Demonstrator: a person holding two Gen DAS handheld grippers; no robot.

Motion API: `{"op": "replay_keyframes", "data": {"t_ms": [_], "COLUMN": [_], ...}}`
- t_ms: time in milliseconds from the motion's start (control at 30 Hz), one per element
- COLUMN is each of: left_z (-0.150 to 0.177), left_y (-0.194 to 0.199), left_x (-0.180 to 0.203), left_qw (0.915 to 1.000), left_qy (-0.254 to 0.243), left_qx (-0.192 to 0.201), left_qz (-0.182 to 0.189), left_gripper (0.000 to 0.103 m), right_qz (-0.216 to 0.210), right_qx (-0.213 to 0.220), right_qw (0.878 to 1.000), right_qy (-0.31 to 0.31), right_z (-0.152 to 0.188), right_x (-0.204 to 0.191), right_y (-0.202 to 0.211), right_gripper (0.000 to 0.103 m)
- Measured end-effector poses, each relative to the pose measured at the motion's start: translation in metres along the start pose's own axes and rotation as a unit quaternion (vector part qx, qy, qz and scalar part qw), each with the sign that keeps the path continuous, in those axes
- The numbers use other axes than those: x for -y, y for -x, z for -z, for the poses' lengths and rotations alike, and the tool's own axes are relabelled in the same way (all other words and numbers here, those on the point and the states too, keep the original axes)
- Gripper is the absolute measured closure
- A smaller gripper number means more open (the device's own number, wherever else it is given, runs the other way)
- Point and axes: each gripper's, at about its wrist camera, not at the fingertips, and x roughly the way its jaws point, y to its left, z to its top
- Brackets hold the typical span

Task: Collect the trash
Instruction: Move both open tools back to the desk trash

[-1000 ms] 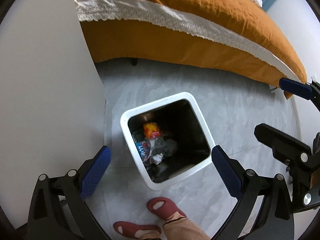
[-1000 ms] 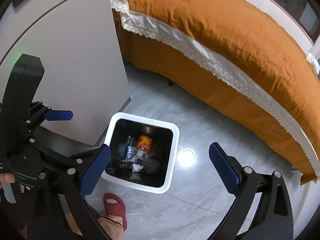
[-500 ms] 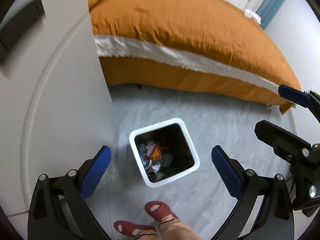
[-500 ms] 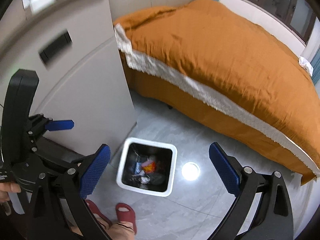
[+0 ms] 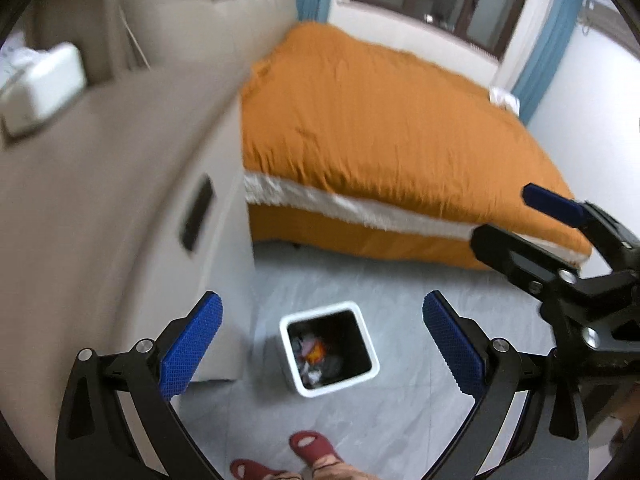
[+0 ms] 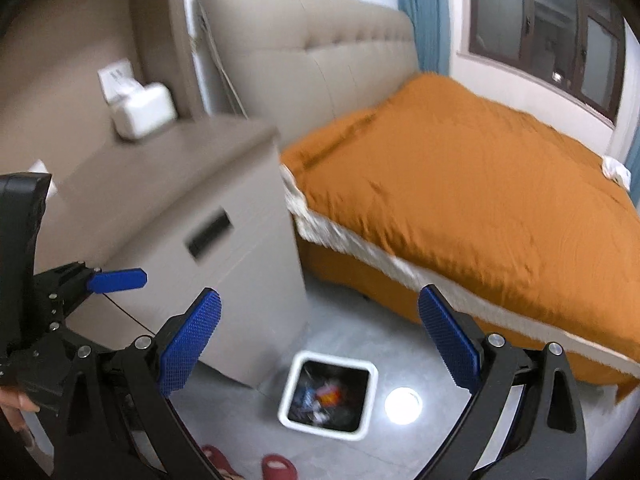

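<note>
White bin point(image 5: 329, 354) on grey floor point(image 5: 400, 288), holding mixed trash point(image 5: 316, 356), just right of beige nightstand point(image 6: 180, 216) and near orange bed point(image 5: 392, 128). Left gripper point(image 5: 322, 344) and right gripper point(image 6: 320, 340) above, fingers spread wide, empty.

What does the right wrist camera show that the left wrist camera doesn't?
Only the right wrist view shows the round bright glare on the floor beside the bin, and the wall socket behind the white box.

Only the left wrist view shows the blue curtain right of the window.

Both show the white trash bin with litter inside, the orange bed, the nightstand, the white box on it, red slippers, and both grippers open and empty: left gripper, right gripper.
</note>
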Motion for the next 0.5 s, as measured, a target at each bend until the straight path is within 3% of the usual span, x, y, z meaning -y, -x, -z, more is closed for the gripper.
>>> {"op": "replay_keyframes", "data": {"t_ms": [300,500], "left_z": [-0.004,0.017], "left_y": [0.089,0.139], "left_x": [-0.047,-0.095], "left_qw": [0.9935,0.9791], "left_qy": [0.037,0.096], "left_qx": [0.061,0.082], "left_qz": [-0.089,-0.160], "left_gripper": [0.005,0.005], "right_qz": [-0.100,-0.165], "right_qx": [0.055,0.066], "right_qw": [0.993,0.980], "right_qy": [0.045,0.086], "right_z": [-0.055,-0.073], "right_x": [-0.068,-0.128], "right_y": [0.018,0.021], "right_gripper": [0.005,0.005]}}
